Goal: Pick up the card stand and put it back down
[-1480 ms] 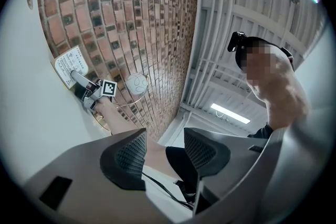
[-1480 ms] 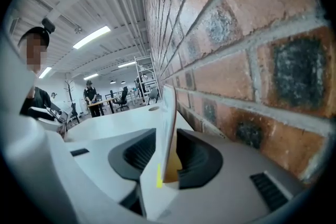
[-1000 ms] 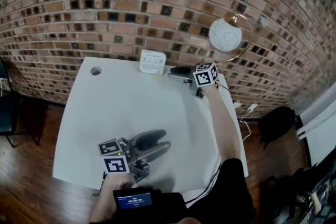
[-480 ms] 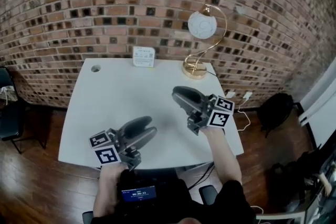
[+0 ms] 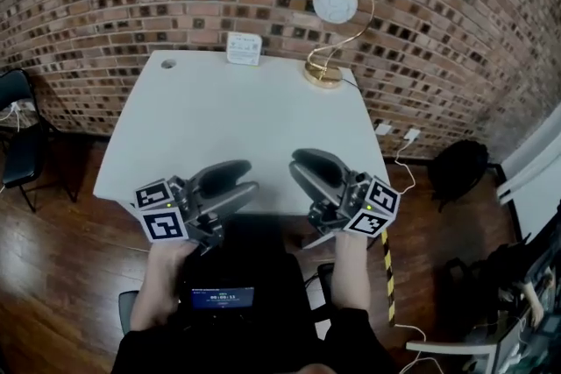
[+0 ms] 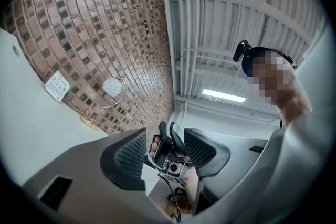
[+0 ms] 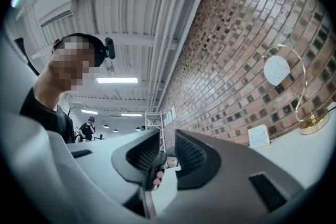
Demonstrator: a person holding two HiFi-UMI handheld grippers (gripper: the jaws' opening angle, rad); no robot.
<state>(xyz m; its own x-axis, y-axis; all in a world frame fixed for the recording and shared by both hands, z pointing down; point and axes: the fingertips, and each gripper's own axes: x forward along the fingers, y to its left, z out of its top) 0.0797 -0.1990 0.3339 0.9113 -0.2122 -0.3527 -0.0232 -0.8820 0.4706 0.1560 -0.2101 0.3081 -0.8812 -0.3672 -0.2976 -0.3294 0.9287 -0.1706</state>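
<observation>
The card stand (image 5: 244,48) is a small white upright sign at the far edge of the white table (image 5: 219,118); it also shows in the left gripper view (image 6: 56,86) and the right gripper view (image 7: 259,136). Both grippers hover at the table's near edge, far from the stand. My left gripper (image 5: 241,179) is open with nothing in its jaws. My right gripper (image 5: 302,166) has its jaws apart by a narrower gap, also empty. The two grippers point at each other: the right one shows between the left gripper's (image 6: 165,152) jaws.
A gold arc lamp (image 5: 333,13) with a white globe stands at the table's far right. A cable hole (image 5: 168,63) lies at the far left corner. A black chair (image 5: 17,136) stands left of the table and a dark bag (image 5: 456,171) on the wooden floor at the right.
My right gripper has drawn back from the card stand at the far edge to the table's near edge. The left gripper has shifted toward me, and the whole view has backed away.
</observation>
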